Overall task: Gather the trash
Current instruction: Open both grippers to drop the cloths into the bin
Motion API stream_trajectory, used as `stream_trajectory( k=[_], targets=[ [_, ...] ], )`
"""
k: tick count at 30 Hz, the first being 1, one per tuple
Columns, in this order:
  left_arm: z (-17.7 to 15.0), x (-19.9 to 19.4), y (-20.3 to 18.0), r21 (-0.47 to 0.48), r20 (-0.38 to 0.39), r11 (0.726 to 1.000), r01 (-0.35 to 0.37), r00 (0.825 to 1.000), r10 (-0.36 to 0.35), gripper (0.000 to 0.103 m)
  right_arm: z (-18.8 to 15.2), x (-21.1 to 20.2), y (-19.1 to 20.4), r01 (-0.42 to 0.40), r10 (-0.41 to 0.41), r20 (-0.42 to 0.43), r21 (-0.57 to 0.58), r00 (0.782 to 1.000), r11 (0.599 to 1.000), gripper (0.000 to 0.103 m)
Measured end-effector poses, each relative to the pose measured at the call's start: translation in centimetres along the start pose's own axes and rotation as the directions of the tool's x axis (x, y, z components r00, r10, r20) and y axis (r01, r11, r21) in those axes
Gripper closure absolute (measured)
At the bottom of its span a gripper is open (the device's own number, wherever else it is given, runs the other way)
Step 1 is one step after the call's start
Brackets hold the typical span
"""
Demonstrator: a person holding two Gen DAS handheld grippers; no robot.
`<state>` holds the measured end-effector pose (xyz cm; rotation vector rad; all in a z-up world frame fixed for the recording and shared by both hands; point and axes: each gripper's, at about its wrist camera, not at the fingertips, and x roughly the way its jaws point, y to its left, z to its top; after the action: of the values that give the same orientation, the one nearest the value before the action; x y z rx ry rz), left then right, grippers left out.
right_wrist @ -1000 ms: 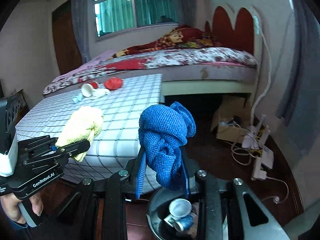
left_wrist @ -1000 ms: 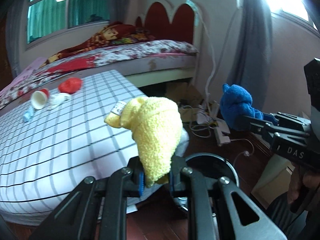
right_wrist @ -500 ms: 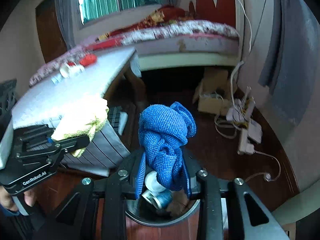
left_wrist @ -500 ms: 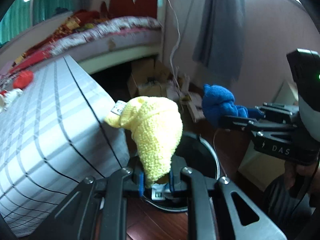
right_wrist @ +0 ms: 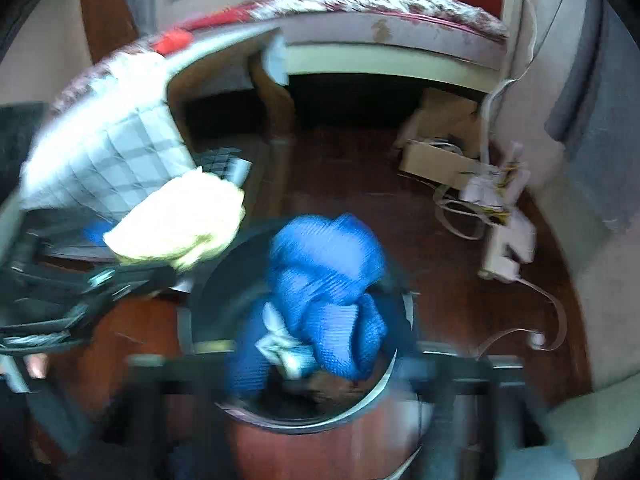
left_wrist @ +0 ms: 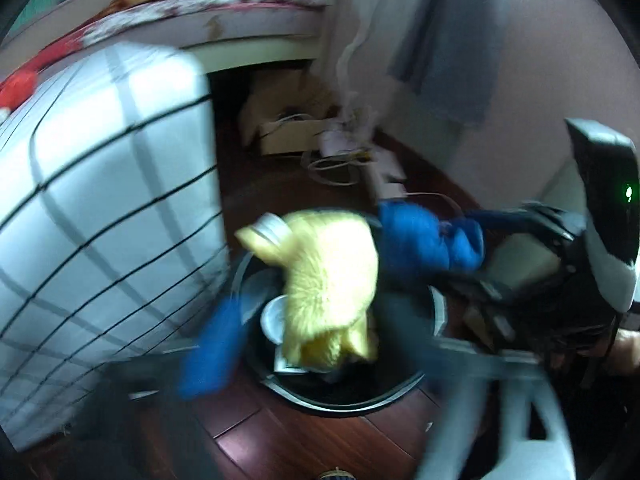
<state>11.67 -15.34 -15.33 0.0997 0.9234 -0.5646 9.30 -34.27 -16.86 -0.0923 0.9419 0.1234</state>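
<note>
Beside bin [left_wrist: 404,392], checked table [left_wrist: 104,200], cables [right_wrist: 496,200].

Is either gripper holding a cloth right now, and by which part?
Neither: both sets of jaws are opening. The yellow cloth and blue cloth hang unpinched between the spread fingers, over the trash bin.

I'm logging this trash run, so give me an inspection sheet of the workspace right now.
Surface: dark wooden floor; table under a checked cloth.
Job's things: yellow cloth and blue cloth over the round bin; cup and wrappers inside.
Clutter: red item on the table; cardboard box.
Grippers: left gripper and right gripper blurred, jaws opening, cloths between them.
Cables: power strip with tangled white cords.
Surroundings: bed, grey curtain.
</note>
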Motion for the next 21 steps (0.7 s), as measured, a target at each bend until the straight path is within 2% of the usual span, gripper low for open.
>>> stream_trajectory(
  k=[4,7,21],
  targets=[
    [-0.9,0.5,1.3,-0.04,-0.019,0.995,-0.092,0.996,0.092,0.001,-0.8,1.4,-1.2,0.048,-0.044,-0.066,0.056,0.997,0.997,0.001],
    [-1.4,0.5,1.6,-0.046,-0.018,0.99,-0.137,0.991,0.136,0.001,-0.8,1.5,-1.1,0.069,-0.065,-0.062,0.065,0.996,0.995,0.001],
    [-1.0,0.0,1.2,-0.013,0.019,0.987,-0.163,0.986,0.163,0.001,-0.8,0.7,-0.2,0.092,-0.09,-0.023,0.07,0.996,0.993,0.001]
  ],
)
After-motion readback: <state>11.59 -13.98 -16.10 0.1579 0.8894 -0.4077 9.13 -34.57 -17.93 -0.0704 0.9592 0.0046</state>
